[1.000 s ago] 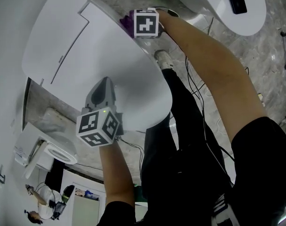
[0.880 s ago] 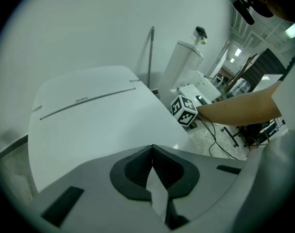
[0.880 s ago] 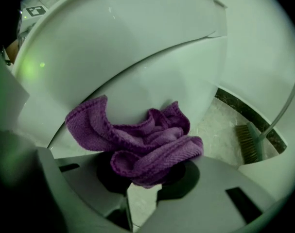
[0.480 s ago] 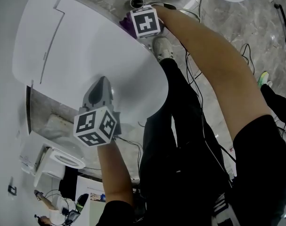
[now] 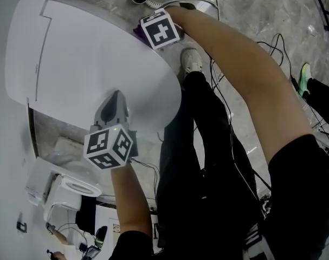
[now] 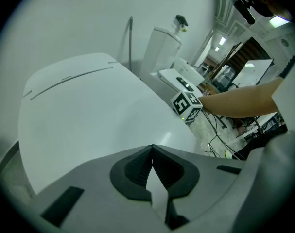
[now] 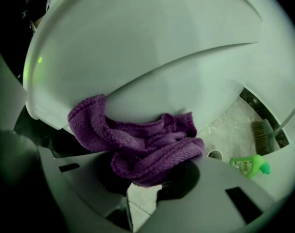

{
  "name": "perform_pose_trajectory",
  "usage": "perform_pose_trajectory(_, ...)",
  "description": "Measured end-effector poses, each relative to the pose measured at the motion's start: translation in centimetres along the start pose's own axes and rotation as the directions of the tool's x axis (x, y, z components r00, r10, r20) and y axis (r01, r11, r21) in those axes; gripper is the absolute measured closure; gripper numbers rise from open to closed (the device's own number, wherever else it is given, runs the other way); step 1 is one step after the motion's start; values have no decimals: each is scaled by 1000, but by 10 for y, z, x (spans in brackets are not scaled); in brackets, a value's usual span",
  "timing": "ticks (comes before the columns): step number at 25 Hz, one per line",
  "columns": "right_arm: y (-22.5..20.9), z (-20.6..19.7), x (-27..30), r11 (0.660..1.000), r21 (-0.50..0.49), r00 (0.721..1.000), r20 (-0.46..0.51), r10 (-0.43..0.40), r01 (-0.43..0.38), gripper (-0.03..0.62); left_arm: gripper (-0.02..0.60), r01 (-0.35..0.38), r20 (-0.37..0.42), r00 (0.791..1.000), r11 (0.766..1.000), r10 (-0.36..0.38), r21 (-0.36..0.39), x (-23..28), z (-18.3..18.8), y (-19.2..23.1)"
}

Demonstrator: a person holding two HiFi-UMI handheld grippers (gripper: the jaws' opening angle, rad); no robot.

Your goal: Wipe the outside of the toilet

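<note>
Purple cloth [image 7: 137,147] over right gripper [image 7: 145,174]

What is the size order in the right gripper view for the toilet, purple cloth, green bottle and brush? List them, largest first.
1. toilet, fills most of the view
2. purple cloth, though it is nearest the camera
3. green bottle and brush: they look about alike, so not ranked

Left gripper [image 6: 152,149] above toilet lid [image 5: 88,64], right gripper [image 7: 145,181] with cloth [image 7: 137,144] against bowl [image 7: 186,93] below lid, bottle [image 7: 249,165] on floor [image 7: 232,125] beside brush [image 7: 262,132].
</note>
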State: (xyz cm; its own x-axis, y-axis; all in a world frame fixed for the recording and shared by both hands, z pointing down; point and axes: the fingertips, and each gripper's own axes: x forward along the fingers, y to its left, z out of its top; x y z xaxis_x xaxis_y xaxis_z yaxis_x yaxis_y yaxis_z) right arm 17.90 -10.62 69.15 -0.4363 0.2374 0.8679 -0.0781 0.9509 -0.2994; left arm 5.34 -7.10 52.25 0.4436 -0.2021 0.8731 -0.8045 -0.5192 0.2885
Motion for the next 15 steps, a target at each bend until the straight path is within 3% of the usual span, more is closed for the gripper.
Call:
perform_pose_trajectory(7, 34, -14, 5, 1000, 27, 1000, -11, 8, -7, 499, 572, 28, 1, 1000, 1000, -28, 11, 7, -14, -32)
perform_pose_trajectory(15, 83, -26, 8, 997, 76, 999, 42, -9, 6, 499, 572, 3, 43, 999, 1000, -2, -11, -9, -43, -76)
